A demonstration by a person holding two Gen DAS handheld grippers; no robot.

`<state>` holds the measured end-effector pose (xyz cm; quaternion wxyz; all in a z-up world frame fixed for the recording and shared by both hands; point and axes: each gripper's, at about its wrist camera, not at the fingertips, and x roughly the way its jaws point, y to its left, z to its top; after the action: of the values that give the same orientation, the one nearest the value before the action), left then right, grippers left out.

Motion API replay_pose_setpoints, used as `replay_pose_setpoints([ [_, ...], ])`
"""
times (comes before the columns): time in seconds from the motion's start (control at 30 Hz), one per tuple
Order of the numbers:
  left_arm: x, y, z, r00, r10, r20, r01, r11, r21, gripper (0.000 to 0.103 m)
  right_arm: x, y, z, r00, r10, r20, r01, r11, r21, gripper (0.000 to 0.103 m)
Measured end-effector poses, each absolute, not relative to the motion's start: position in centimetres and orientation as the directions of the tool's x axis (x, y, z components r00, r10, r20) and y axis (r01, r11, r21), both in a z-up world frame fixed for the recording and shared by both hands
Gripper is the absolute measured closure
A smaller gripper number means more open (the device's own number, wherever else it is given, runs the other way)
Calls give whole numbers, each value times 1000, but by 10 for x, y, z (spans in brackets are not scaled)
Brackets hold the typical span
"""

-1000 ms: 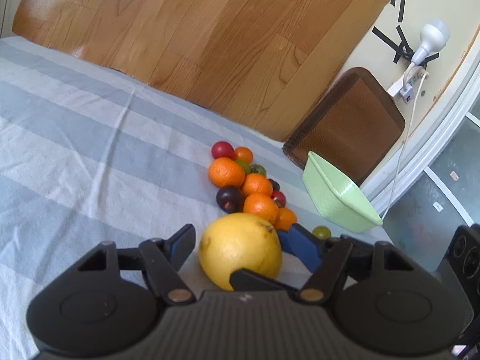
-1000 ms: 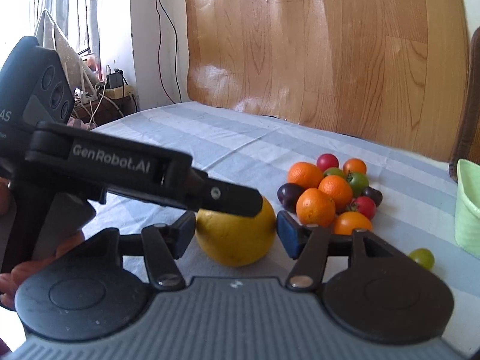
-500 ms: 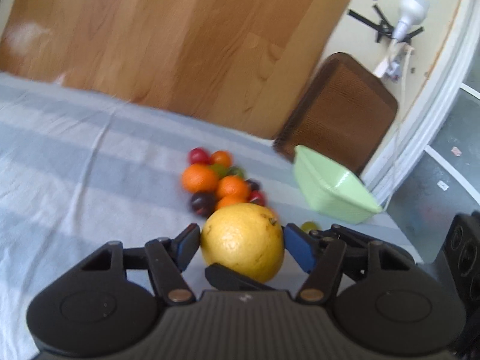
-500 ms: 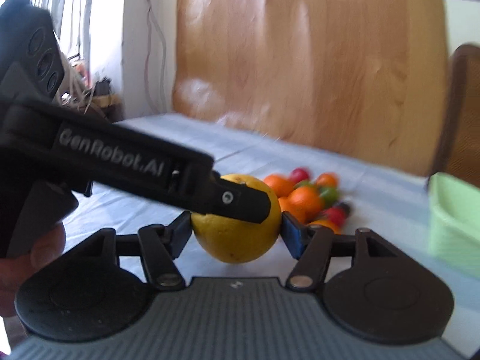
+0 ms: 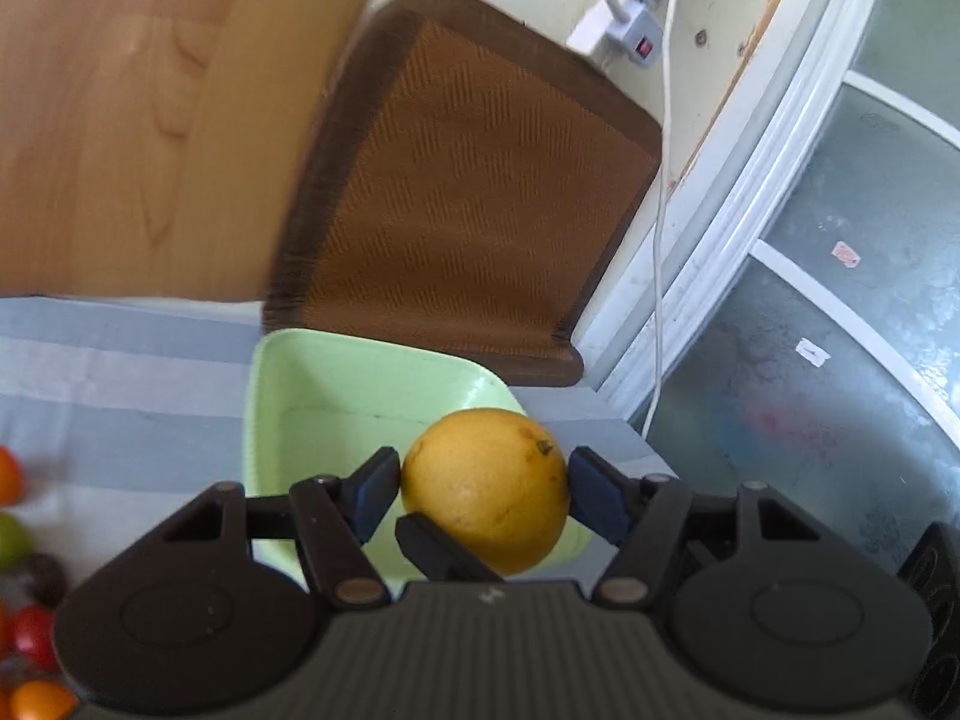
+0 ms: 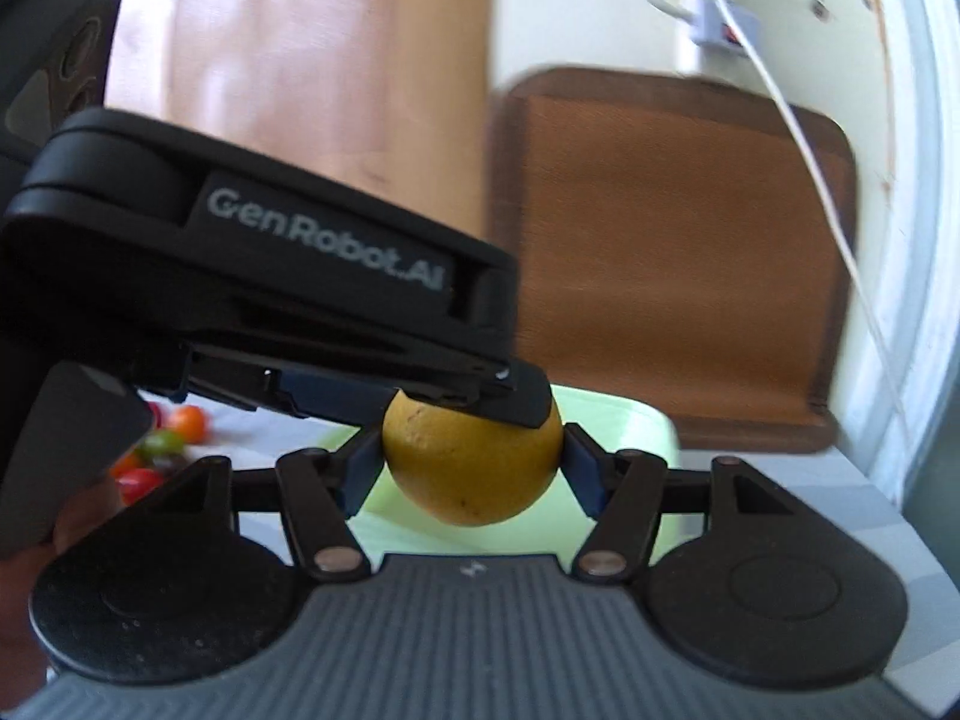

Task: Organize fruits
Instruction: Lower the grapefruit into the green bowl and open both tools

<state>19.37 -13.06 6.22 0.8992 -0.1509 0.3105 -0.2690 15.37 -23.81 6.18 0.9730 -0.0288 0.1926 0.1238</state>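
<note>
Left wrist view: both the left gripper (image 5: 485, 483) and the right gripper (image 6: 473, 461) are clamped on 1 large yellow grapefruit (image 5: 485, 489), held above the green basket (image 5: 312, 384). It looks heavy, firm and smooth-skinned; gripping across its widest middle seems safest.

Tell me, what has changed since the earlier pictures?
Both claws, left and right, closed onto the yellow grapefruit, lifted it off the striped cloth and carried it over the green bowl. The small fruits stayed in their pile.
</note>
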Motion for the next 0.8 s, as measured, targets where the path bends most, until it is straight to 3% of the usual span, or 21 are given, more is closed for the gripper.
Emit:
replay_pose_setpoints([
  [0.2, 206, -158, 43, 652, -557, -515, 374, 827, -421, 40, 161, -235, 46, 883, 174, -435, -212, 977, -39, 37],
  [0.4, 204, -157, 39, 654, -536, -534, 364, 842, -398, 36, 154, -240, 46, 909, 159, -385, -182, 983, -23, 35],
  [0.57, 169, -127, 63, 692, -556, -460, 399, 826, -398, 36, 140, -244, 46, 939, 155, -307, -165, 986, -5, 36],
  [0.7, 119, -70, 80, 761, -532, -373, 410, 838, -360, 30, 119, -250, 55, 970, 124, -208, -118, 992, 41, 37],
  [0.8, 86, -8, 82, 820, -451, -353, 335, 877, -344, 30, 115, -254, 64, 978, 106, -180, -96, 993, 67, 53],
])
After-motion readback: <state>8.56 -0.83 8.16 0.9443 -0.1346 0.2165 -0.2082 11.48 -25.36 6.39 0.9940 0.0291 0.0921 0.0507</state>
